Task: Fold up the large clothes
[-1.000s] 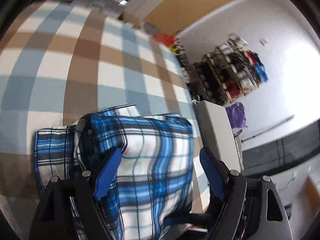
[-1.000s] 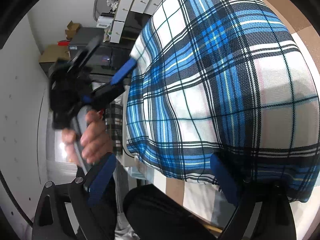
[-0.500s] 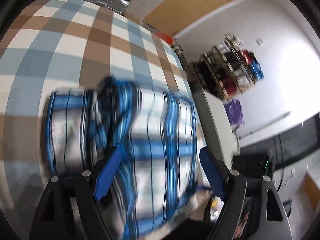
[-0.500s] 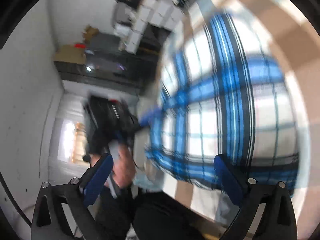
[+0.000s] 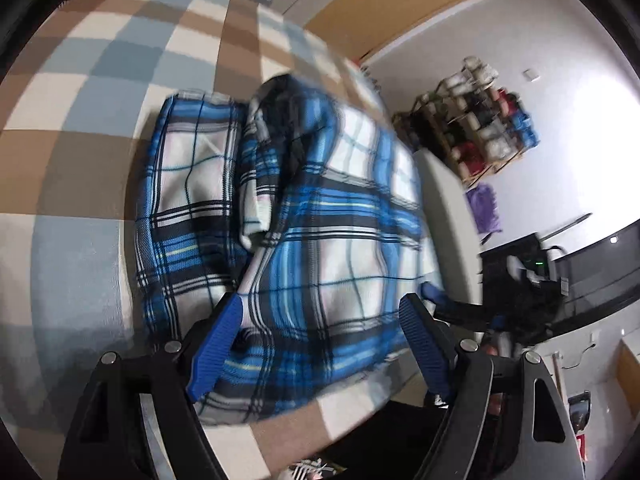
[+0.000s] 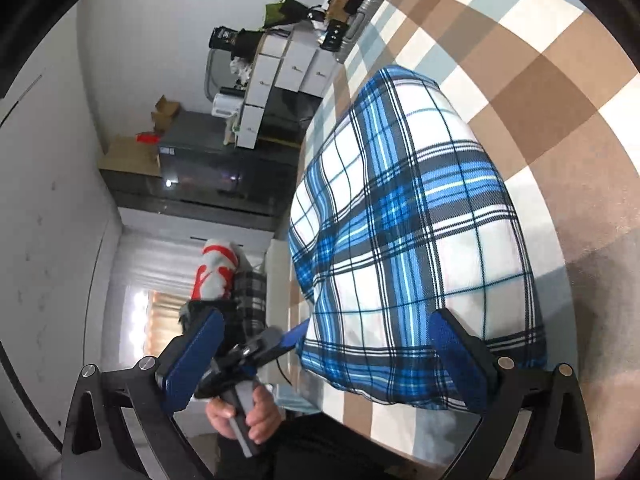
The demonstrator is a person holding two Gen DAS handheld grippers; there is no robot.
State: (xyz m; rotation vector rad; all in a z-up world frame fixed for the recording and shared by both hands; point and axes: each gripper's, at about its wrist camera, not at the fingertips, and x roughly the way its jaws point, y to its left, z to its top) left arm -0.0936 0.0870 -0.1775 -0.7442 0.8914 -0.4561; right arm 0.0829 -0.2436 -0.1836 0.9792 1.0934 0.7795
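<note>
Blue plaid shirt [image 6: 404, 232] is folded into a thick bundle, lying on the checked brown, white and grey-blue bedspread [image 6: 540, 80], close to the bed's near edge where the person stands.

Left wrist view: bundle has two parts. A flatter folded section [image 5: 188, 208] sits on the left. A higher, puffier fold [image 5: 344, 240] is on the right, with dark inner fabric showing at its top. View is motion-blurred.

Left tool [image 5: 320, 344]: released, blue pads spread apart, shirt visible between and beyond them, no pad pressing on cloth. It hovers at the bundle's near edge.

Right tool [image 6: 324, 356]: released, jaws wide. The right pad [image 6: 460, 356] is over the bundle's near corner. The left pad [image 6: 192, 360] is off the bed's edge, in front of the other tool. No cloth pinched.

Right wrist view also shows a hand [image 6: 248, 416] gripping the left tool's handle just beside the bed's edge.

Background: stacked white boxes [image 6: 288, 76] past the bed's far side. Wooden shelf [image 5: 480, 128] with clutter on the wall.
</note>
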